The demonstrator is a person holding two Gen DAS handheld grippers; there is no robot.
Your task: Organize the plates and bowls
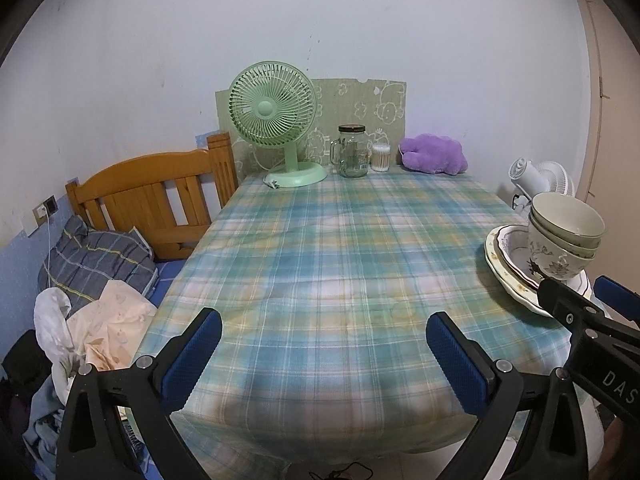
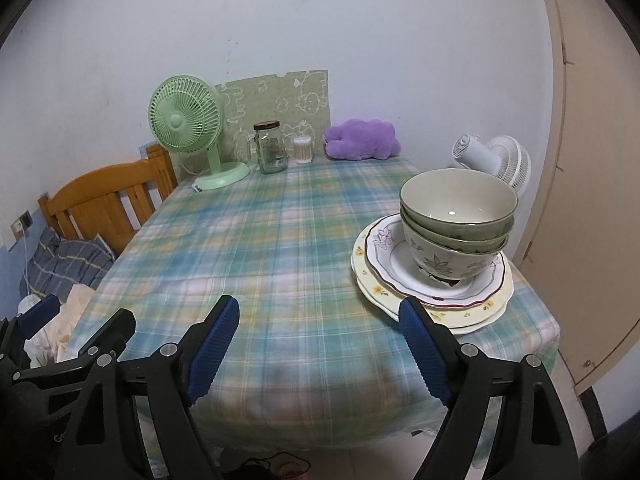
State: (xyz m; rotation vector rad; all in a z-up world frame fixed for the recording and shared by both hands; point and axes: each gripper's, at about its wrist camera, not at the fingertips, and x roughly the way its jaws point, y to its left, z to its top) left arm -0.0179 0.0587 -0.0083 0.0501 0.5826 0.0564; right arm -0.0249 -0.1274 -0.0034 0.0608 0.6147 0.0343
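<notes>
Resting near the right front corner of the table (image 2: 280,280), three nested bowls (image 2: 458,216) sat upright on a stack of plates (image 2: 384,280), the topmost plate white with a dark red rim and the lower ones cream with small yellow flowers. A plaid tablecloth (image 1: 320,260) covered the tabletop beneath them. The right gripper (image 2: 318,338) hovered just in front of the stack with its blue-padded jaws spread wide and nothing between them; its right pad overlapped the near plate rim in view, though contact could not be told. The left gripper (image 1: 324,346) hung beside it over bare cloth, jaws equally wide and empty. Along the far wall stood a green fan (image 1: 276,120), a glass jar (image 1: 352,152), a cotton-swab tub (image 1: 381,157) and a purple plush (image 1: 434,154).
</notes>
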